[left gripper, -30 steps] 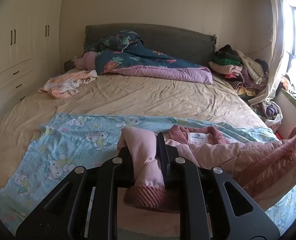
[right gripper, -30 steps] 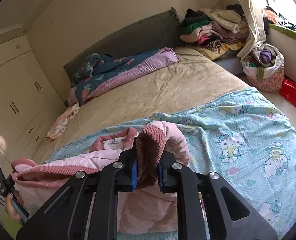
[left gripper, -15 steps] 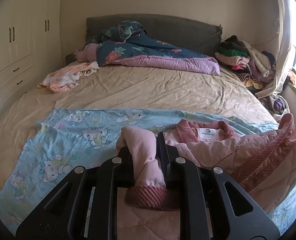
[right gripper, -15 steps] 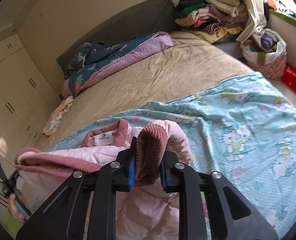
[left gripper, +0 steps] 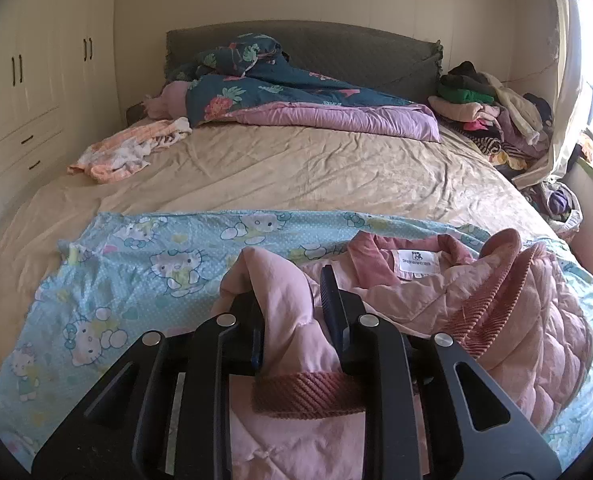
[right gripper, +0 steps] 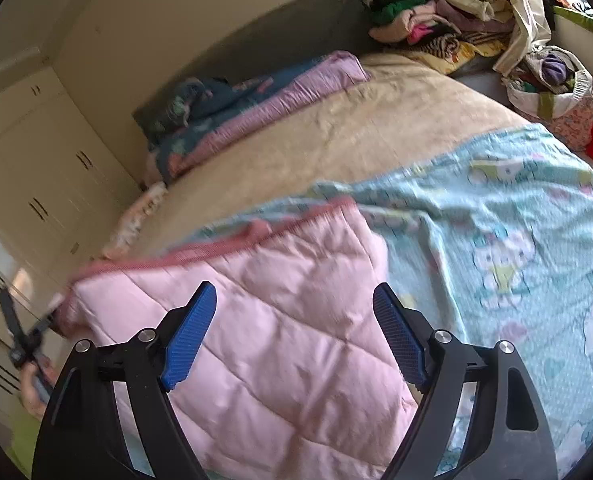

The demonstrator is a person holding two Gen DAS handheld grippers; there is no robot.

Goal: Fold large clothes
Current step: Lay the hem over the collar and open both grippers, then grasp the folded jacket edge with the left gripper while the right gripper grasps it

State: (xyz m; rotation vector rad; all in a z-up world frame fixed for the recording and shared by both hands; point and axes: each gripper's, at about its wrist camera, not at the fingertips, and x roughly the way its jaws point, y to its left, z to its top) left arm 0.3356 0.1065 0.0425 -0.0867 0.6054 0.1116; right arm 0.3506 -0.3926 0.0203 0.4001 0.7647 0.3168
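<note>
A pink quilted jacket (left gripper: 508,312) with darker ribbed trim lies on a light blue cartoon-print sheet (left gripper: 144,264) at the near end of the bed. Its collar and white label face up. My left gripper (left gripper: 292,300) is shut on the jacket's hem, with the pink fabric and ribbed edge bunched between the fingers. In the right wrist view the jacket (right gripper: 280,320) lies flat and folded over, its ribbed edge along the far side. My right gripper (right gripper: 294,308) is open and empty just above it, blue pads (right gripper: 192,328) spread wide.
The beige bed (left gripper: 316,168) stretches beyond the sheet. A floral and purple quilt (left gripper: 296,100) lies at the headboard, an orange-white garment (left gripper: 124,152) at the left. A clothes pile (left gripper: 492,116) and a bag (right gripper: 552,92) are at the right. Wardrobes (left gripper: 36,80) line the left wall.
My right gripper has opened and let go of the ribbed edge; the jacket now lies flat under it. The left gripper has kept its hold and moved slightly forward.
</note>
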